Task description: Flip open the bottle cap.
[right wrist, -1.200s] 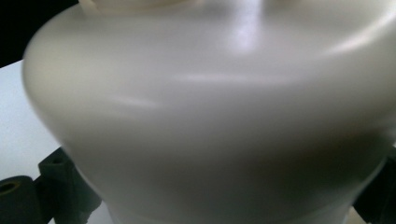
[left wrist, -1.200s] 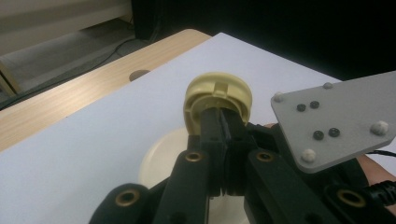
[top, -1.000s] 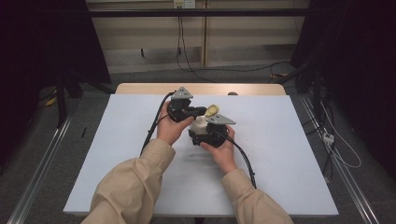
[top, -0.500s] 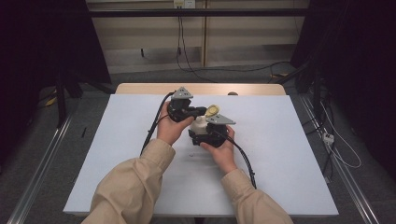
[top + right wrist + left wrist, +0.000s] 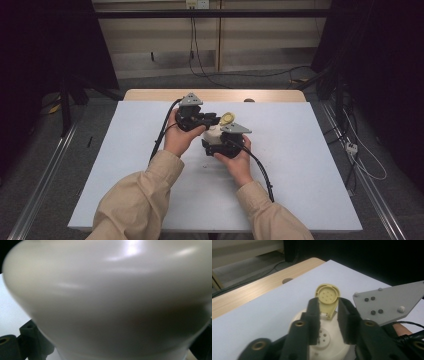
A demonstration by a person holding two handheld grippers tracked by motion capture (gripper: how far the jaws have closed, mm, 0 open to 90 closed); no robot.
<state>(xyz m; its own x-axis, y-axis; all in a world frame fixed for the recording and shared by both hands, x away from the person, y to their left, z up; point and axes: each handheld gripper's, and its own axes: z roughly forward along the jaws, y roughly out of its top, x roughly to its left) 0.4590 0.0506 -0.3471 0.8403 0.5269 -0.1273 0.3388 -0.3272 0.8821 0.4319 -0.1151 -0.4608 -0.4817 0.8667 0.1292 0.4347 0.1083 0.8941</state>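
A white plastic container (image 5: 214, 134) with a perforated top sits near the middle of the white table (image 5: 300, 165). Its yellow flip lid (image 5: 327, 293) stands up on its hinge, inner side toward the left gripper view. My left gripper (image 5: 328, 307) reaches in from the left. Its jaws have just been opening, and the lid's lower part sits between the tips without a clear squeeze. My right gripper (image 5: 216, 141) is shut on the container's body (image 5: 107, 297), which sits very close in the right gripper view.
A bare wooden strip (image 5: 270, 95) runs along the table's far edge. Cables (image 5: 260, 170) trail from both grippers toward the person. Dark floor, rails and loose wires surround the table.
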